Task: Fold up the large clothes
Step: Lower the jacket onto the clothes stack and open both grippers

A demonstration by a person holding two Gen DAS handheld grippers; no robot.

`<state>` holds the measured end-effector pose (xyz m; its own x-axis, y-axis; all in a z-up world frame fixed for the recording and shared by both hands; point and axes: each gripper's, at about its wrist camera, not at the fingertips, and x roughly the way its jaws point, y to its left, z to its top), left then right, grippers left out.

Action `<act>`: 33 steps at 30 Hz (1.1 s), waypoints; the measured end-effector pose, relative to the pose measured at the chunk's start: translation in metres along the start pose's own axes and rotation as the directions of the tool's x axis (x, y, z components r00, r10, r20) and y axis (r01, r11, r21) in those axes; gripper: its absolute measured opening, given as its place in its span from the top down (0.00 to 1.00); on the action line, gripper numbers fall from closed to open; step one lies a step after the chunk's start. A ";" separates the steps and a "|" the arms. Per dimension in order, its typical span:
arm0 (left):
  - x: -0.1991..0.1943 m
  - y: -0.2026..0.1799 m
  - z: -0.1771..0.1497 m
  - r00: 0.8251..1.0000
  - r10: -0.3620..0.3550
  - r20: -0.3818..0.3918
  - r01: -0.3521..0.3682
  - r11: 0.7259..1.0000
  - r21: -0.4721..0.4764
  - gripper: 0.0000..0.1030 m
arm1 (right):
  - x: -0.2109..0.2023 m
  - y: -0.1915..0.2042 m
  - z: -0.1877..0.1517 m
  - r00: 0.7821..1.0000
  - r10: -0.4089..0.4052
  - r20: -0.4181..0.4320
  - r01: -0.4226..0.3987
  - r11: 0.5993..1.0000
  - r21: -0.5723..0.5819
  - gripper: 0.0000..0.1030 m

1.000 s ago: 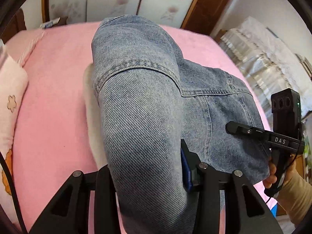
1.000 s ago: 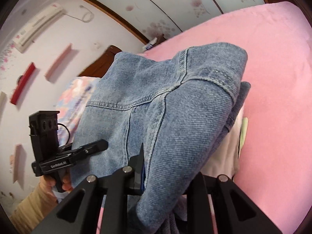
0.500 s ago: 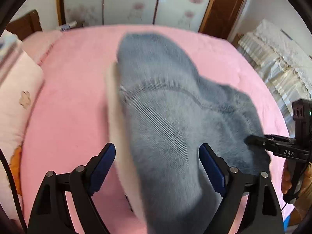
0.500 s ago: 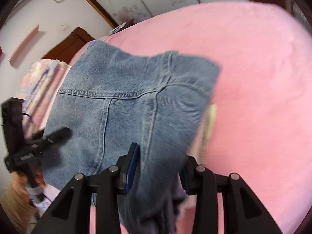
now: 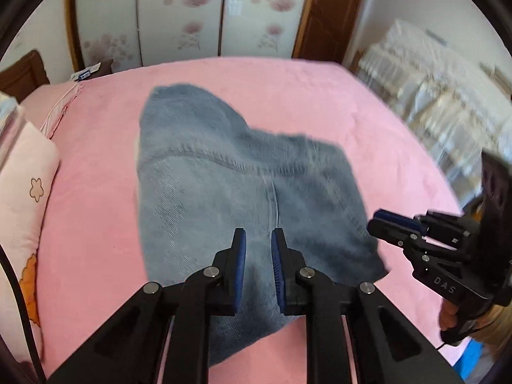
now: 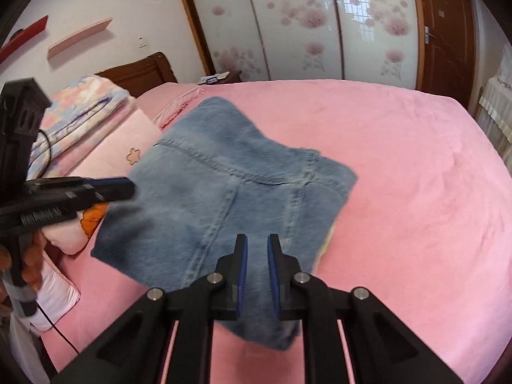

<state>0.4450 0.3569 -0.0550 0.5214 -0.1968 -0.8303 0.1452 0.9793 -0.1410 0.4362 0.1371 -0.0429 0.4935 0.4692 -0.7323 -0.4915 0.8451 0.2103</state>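
Note:
A folded blue denim garment (image 5: 224,185) (image 6: 230,192) lies flat on the pink bed (image 5: 352,112) (image 6: 400,176). A pale layer shows at its right edge in the right wrist view. My left gripper (image 5: 258,233) (image 6: 128,187) hovers over the garment's near edge. Its jaws are closing to a narrow gap with nothing between them. My right gripper (image 6: 255,238) (image 5: 372,222) hangs above the near right corner, jaws also closing and empty. Neither gripper touches the denim.
A pink pillow (image 5: 25,192) (image 6: 134,134) with a flower print lies left of the garment, and a folded floral blanket (image 6: 86,102) sits behind it by the wooden headboard (image 6: 140,70). Flowered wardrobe doors (image 5: 192,16) stand beyond the bed. A hand (image 5: 448,313) holds the right gripper.
Both grippers let go of the denim and pulled back and up. The garment dropped flat onto the bed. Both sets of jaws opened wide, then narrowed again.

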 end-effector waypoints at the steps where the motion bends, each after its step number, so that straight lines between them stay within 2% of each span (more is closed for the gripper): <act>1: 0.009 0.002 -0.005 1.000 0.011 -0.027 -0.011 1.000 -0.011 0.86 | 0.005 0.003 -0.003 1.000 -0.016 -0.013 0.016 1.000 -0.002 0.88; 2: 0.018 0.007 -0.010 0.998 0.024 -0.050 -0.025 0.999 -0.030 0.87 | 0.015 0.003 -0.007 0.999 -0.041 -0.025 0.041 0.999 -0.005 0.90; 4: 0.025 0.020 -0.016 0.999 0.011 -0.037 -0.014 0.997 -0.078 0.94 | 0.030 -0.004 -0.017 0.993 -0.107 -0.056 0.108 0.994 0.003 1.00; 5: 0.028 0.028 -0.018 0.999 0.013 -0.036 -0.017 0.994 -0.108 0.97 | 0.036 -0.011 -0.022 0.990 -0.119 -0.070 0.121 0.992 0.022 1.00; 8: 0.039 0.048 -0.020 0.999 -0.023 -0.047 0.014 0.983 -0.185 0.99 | 0.051 -0.029 -0.032 0.990 -0.094 -0.102 0.104 0.990 0.093 1.00; 10: 0.045 0.049 -0.025 0.999 -0.024 -0.045 0.015 0.983 -0.183 0.99 | 0.058 -0.032 -0.036 0.990 -0.089 -0.107 0.101 0.989 0.111 1.00; 12: 0.047 0.044 -0.026 1.000 0.005 -0.031 -0.009 0.990 -0.141 0.99 | 0.064 -0.033 -0.037 0.989 -0.100 -0.108 0.113 0.987 0.117 1.00; 16: 0.049 0.043 -0.026 1.000 0.005 -0.018 -0.008 0.987 -0.159 0.99 | 0.067 -0.037 -0.035 0.988 -0.100 -0.119 0.118 0.979 0.163 1.00; 21: 0.044 0.036 -0.024 0.999 0.024 -0.039 -0.031 0.984 -0.177 0.99 | 0.051 -0.032 -0.029 0.986 -0.085 -0.147 0.110 0.979 0.174 1.00; 23: 0.033 0.031 -0.026 0.998 0.028 -0.048 -0.037 0.980 -0.196 0.95 | 0.036 -0.029 -0.027 0.986 -0.075 -0.151 0.102 0.979 0.177 0.98; 24: 0.026 0.029 -0.028 0.998 0.034 -0.045 -0.043 0.979 -0.200 0.88 | 0.026 -0.027 -0.027 0.987 -0.071 -0.146 0.096 0.980 0.176 0.98; 25: 0.018 0.024 -0.030 0.998 0.033 -0.047 -0.042 0.978 -0.206 0.71 | 0.014 -0.026 -0.026 0.989 -0.064 -0.133 0.087 0.980 0.177 0.98; 26: 0.011 0.021 -0.032 0.998 0.029 -0.051 -0.040 0.976 -0.215 0.59 | 0.002 -0.025 -0.026 0.991 -0.058 -0.120 0.078 0.982 0.174 0.98; 27: 0.001 0.015 -0.034 0.998 0.029 -0.054 -0.041 0.973 -0.229 0.37 | -0.011 -0.023 -0.025 0.993 -0.052 -0.110 0.071 0.982 0.173 0.98; 28: -0.011 0.009 -0.038 0.998 0.040 -0.051 -0.051 0.968 -0.245 0.28 | -0.024 -0.023 -0.025 0.993 -0.046 -0.107 0.065 0.983 0.173 0.98; 33: -0.075 -0.031 -0.057 0.998 0.058 -0.030 -0.063 0.963 -0.261 0.28 | -0.103 -0.022 -0.032 0.996 -0.003 -0.084 0.018 0.983 0.182 0.98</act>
<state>0.3537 0.3441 -0.0192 0.5035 -0.1386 -0.8528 -0.1130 0.9680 -0.2240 0.3729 0.0621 0.0075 0.4330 0.4439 -0.7845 -0.3434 0.8859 0.3118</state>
